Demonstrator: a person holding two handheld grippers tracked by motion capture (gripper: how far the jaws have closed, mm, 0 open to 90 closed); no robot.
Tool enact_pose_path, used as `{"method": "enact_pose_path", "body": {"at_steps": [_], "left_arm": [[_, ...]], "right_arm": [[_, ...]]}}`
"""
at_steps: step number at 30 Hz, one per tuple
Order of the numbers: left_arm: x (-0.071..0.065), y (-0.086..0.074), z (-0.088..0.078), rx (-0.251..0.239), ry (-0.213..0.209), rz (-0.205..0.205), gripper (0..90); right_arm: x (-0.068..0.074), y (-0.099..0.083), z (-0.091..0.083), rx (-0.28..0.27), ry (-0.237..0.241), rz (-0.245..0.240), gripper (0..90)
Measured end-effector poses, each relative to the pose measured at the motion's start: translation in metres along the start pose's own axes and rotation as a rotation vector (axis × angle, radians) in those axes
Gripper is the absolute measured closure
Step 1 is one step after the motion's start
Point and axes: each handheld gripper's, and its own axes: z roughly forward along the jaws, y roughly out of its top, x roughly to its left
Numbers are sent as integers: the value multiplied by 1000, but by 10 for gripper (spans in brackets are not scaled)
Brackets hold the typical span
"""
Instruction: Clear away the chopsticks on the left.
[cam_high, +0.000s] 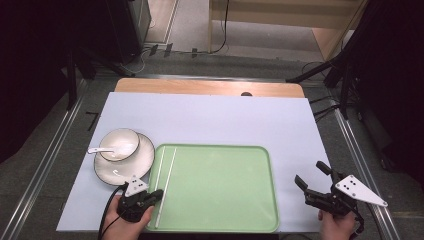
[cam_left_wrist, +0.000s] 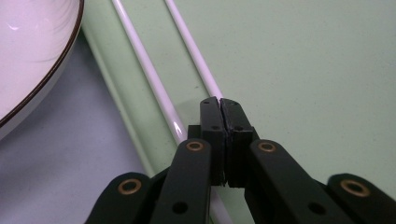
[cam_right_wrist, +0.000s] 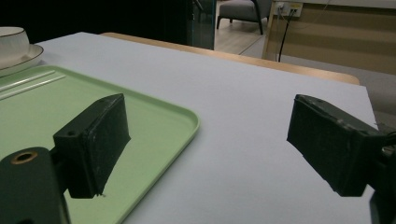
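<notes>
High view: two white chopsticks (cam_high: 167, 179) lie along the green tray's (cam_high: 220, 220) left edge.
Left gripper (cam_left_wrist: 219, 100): jaws together, empty, over one chopstick.
Right gripper (cam_high: 311, 177): jaws apart, idle right of the tray.
Progress: chopsticks look placed; plate (cam_high: 145, 157), bowl (cam_high: 120, 141) and spoon (cam_high: 99, 149) left of the tray probably remain.

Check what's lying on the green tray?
On the flat green plastic tray: two thin white chopsticks along its left side. The shut left tool covers the right chopstick's near stretch; whether it's pinched can't be seen.
</notes>
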Motion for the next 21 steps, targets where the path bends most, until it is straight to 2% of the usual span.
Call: {"method": "enact_pose_path", "body": {"at_steps": [4, 7, 9, 13, 15, 17, 18, 21], "left_arm": [[1, 1, -1, -10, -14, 13, 822], [2, 4, -8, -67, -48, 14, 756], [2, 6, -14, -104, -59, 21, 676], [7, 9, -25, -170, -87, 26, 465], [10, 9, -27, -193, -74, 19, 279], [12, 8, -30, -209, -60, 24, 135], [13, 8, -32, -224, -67, 30, 54], [17, 7, -37, -246, -104, 60, 18]], "right_arm": [[-1, 0, 0, -2, 0, 0, 129], [-1, 0, 0, -3, -1, -1, 129], [-1, 0, -1, -3, 0, -2, 129], [-1, 0, 0, -1, 1, -1, 130], [-1, 0, 0, 0, 1, -2, 130], [0, 0, 1, 2, 3, -5, 129], [0, 0, 1, 2, 3, -6, 130], [0, 0, 1, 2, 2, -4, 130]]}}
